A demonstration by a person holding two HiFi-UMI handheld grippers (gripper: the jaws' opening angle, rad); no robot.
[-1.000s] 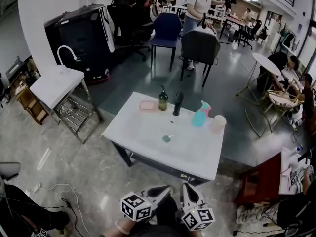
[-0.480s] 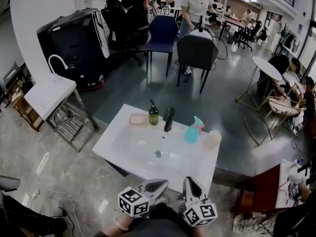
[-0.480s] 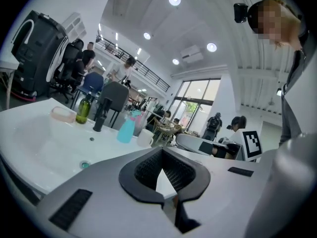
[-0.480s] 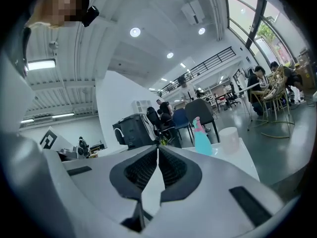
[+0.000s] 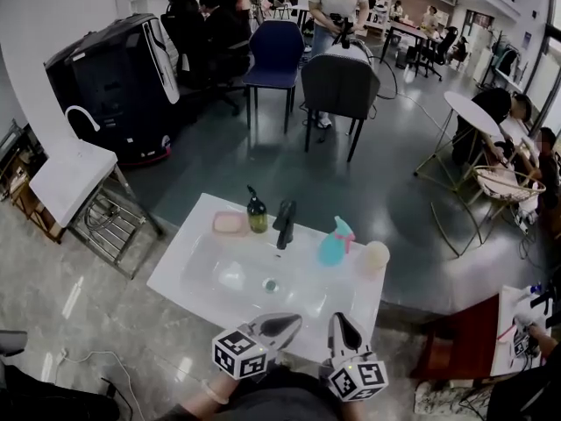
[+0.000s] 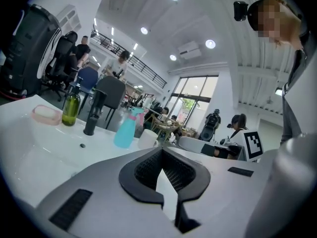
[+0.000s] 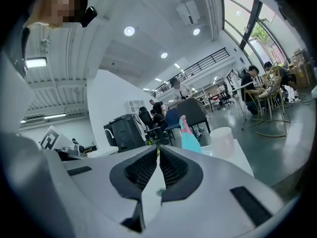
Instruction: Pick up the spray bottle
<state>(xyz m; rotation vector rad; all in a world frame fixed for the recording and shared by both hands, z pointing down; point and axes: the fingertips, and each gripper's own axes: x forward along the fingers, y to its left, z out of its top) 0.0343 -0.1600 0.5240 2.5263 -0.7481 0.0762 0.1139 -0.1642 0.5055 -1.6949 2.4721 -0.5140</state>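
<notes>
The turquoise spray bottle (image 5: pixel 334 243) with a pink trigger stands upright on the far right part of the white sink top (image 5: pixel 203 235); it also shows in the left gripper view (image 6: pixel 125 128) and the right gripper view (image 7: pixel 189 137). My left gripper (image 5: pixel 295 320) hangs at the sink's near edge, shut and empty. The right gripper (image 5: pixel 335 319) sits beside it, also shut with nothing held. Both are well short of the bottle.
On the sink top stand a green soap bottle (image 5: pixel 256 213), a pink soap dish (image 5: pixel 229 224), a black faucet (image 5: pixel 284 223) and a white cup (image 5: pixel 374 257). A drain (image 5: pixel 271 285) lies in the basin. Chairs, tables and people fill the room behind.
Both grippers and the view have advanced toward the sink; the sink top and bottle now appear closer, and the gripper tips reach over its near edge.
</notes>
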